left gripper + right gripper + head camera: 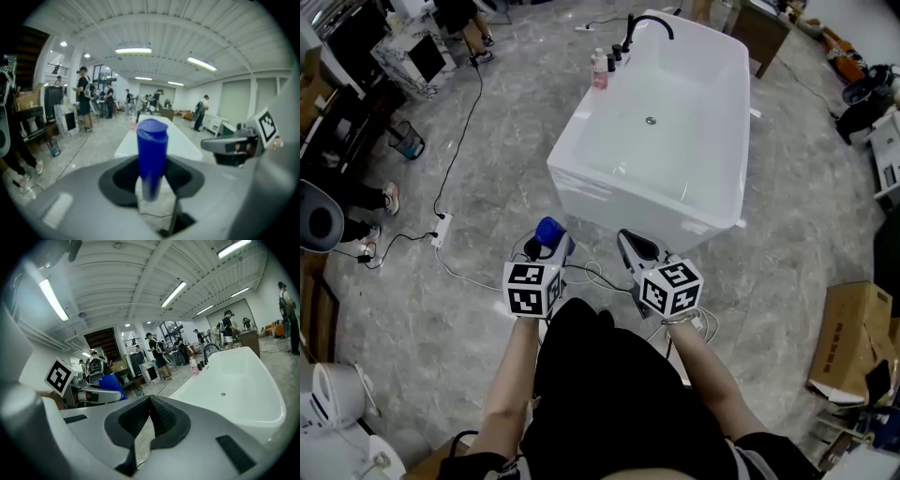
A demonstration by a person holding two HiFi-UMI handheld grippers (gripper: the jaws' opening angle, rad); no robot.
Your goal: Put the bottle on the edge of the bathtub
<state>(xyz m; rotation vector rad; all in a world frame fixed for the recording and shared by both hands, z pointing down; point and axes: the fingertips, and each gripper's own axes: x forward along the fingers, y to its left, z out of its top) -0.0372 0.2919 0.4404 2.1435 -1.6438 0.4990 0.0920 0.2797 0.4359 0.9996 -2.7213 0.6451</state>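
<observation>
**Head view: bottle held short of the bathtub**

The left gripper was clamped on the blue-topped bottle. The bottle stood upright between the jaws, above the grey floor just on the near side of the white bathtub and clear of its rim. In the left gripper view, the dark pads pressed on either side of the bottle's lower part, with the blue top rising above them. The right gripper was just to the right of the left one. Its jaws were closed together with nothing between them, as the right gripper view showed. Both grippers pointed toward the tub's near end. At the far left corner of the tub, a pink bottle stood on the rim near a black faucet. A white power strip with its cable lay on the floor to the left. A cardboard box sat at the right.
</observation>
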